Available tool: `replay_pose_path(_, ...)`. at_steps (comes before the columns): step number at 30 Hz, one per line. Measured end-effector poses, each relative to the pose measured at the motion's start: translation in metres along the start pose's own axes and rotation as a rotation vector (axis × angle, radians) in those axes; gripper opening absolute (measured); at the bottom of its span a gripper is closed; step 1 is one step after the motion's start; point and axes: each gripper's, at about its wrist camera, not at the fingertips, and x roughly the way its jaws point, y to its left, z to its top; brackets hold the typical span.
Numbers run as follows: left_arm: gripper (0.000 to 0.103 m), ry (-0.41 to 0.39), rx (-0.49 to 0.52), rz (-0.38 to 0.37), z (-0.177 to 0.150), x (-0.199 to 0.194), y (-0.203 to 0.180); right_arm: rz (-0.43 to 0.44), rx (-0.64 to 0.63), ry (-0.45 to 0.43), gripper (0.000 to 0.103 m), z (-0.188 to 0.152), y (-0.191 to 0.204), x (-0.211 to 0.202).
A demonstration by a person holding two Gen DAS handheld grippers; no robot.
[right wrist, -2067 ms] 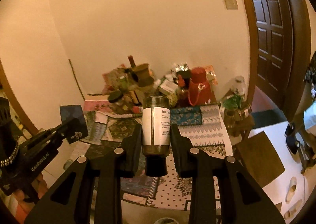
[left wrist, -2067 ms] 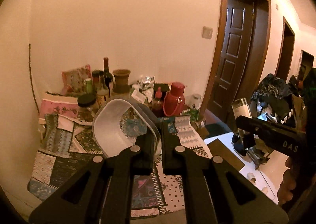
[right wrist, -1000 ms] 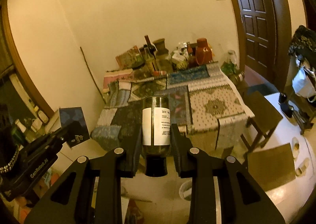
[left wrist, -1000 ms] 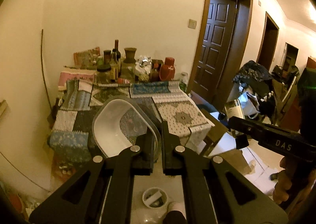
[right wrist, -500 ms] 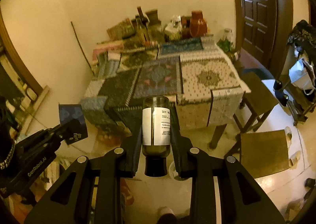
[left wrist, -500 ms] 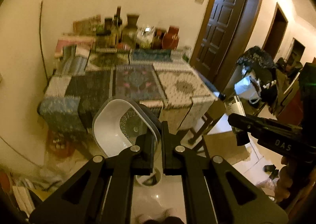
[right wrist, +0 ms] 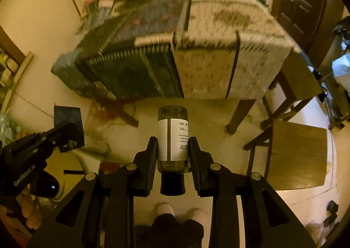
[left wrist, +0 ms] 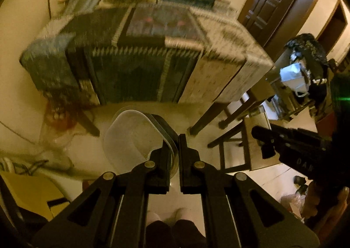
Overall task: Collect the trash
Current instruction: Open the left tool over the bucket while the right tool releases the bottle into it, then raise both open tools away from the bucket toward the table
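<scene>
My left gripper (left wrist: pixel 174 138) is shut on the rim of a white plastic container (left wrist: pixel 129 136), held above the floor in front of the table. My right gripper (right wrist: pixel 173 140) is shut on a dark glass bottle (right wrist: pixel 173 138) with a white label, its black cap toward the camera. The right gripper also shows in the left wrist view (left wrist: pixel 265 140), and the left gripper in the right wrist view (right wrist: pixel 65 136) at the left edge, holding something dark.
A table (right wrist: pixel 196 35) with a patchwork cloth stands ahead, cluttered with bottles and jars at its far end. A wooden stool (right wrist: pixel 299 156) stands at the right, a yellow chair (left wrist: pixel 28 189) at the lower left. The person's feet (right wrist: pixel 179 210) are below. A dark door (right wrist: pixel 304 0) is at the back right.
Both grippers have drawn back from the table and tilted down toward the floor. The container and the bottle stay held.
</scene>
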Motion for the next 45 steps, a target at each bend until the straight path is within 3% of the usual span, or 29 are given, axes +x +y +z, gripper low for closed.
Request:
replay_pose_path(7,0.005,0.083,-0.034,0.010,-0.024,0.068,0.012,0.084,-0.042,0.037,0.026,-0.001,-0.004,0.066)
replay_pose_path(9,0.005,0.101,-0.040,0.008,-0.027,0.084,0.015,0.112,-0.037,0.065,0.036,-0.001,-0.006,0.079)
replay_pose_path(10,0.005,0.113,-0.042,0.006,-0.029,0.093,0.015,0.115,-0.026,0.084,0.050,-0.002,-0.008,0.087)
replay_pose_path(11,0.004,0.120,-0.043,0.004,-0.030,0.098,0.015,0.110,-0.014,0.088,0.055,-0.003,-0.010,0.091)
replay_pose_path(27,0.005,0.294,-0.024,-0.067,-0.036,0.212,-0.006,0.024,0.100,0.132,0.055,-0.013,-0.073,0.112)
replay_pose_path(28,0.015,0.305,-0.025,-0.059,-0.035,0.217,-0.007,0.023,0.103,0.133,0.055,-0.013,-0.075,0.112)
replay_pose_path(29,0.034,0.320,-0.025,-0.043,-0.034,0.223,-0.008,0.023,0.103,0.134,0.055,-0.013,-0.076,0.113)
replay_pose_path(30,0.042,0.329,-0.027,-0.014,-0.033,0.228,-0.008,0.021,0.104,0.134,0.055,-0.013,-0.077,0.114)
replay_pose_path(31,0.046,0.323,-0.031,-0.001,-0.033,0.229,-0.008,0.019,0.104,0.135,0.055,-0.013,-0.076,0.113)
replay_pose_path(37,0.046,0.299,-0.039,0.019,-0.025,0.204,-0.007,0.032,0.088,0.119,0.055,-0.007,-0.074,0.096)
replay_pose_path(45,0.046,0.168,-0.047,0.051,-0.001,0.093,-0.021,0.060,0.048,0.046,0.055,0.008,-0.058,0.023)
